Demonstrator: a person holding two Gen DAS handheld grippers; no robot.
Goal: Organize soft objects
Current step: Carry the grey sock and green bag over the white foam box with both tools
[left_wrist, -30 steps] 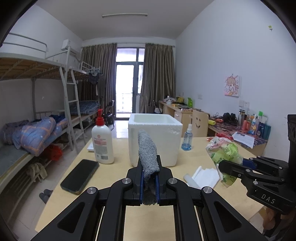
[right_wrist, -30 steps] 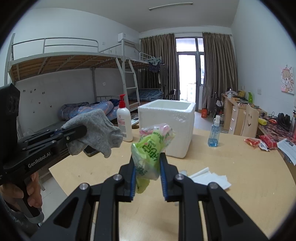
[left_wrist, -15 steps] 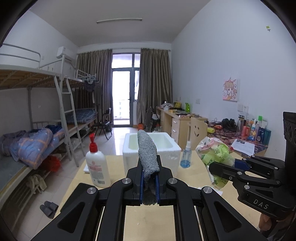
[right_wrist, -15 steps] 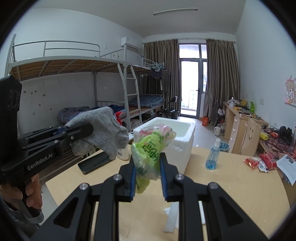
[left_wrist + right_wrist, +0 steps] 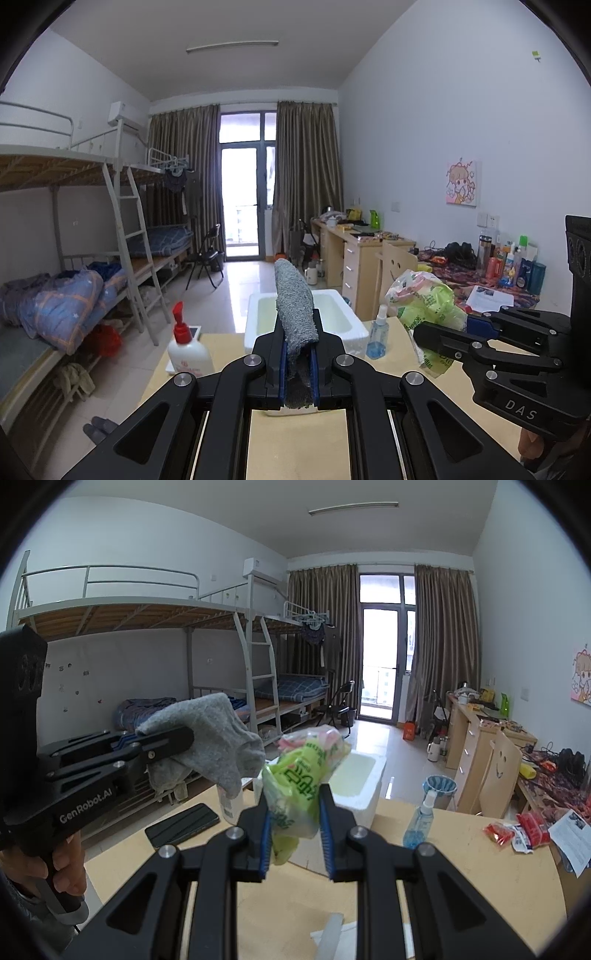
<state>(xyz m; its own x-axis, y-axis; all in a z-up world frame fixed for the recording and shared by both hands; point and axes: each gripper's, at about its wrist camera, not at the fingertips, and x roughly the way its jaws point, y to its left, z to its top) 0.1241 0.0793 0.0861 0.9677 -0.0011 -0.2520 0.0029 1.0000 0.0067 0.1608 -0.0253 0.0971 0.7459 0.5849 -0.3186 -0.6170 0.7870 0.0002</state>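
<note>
The foam box (image 5: 347, 332) stands at the far edge of the surface (image 5: 295, 443), straight ahead in the left wrist view. The pump bottle (image 5: 188, 350) stands to its left, the spray bottle (image 5: 376, 339) just to its right. A phone (image 5: 181, 825) lies on the surface left of the pump bottle. Snack packets (image 5: 517, 830) lie well to the right. The bunk bed (image 5: 74, 266) runs along the left wall, a row of desks (image 5: 354, 254) along the right wall behind the surface.
</note>
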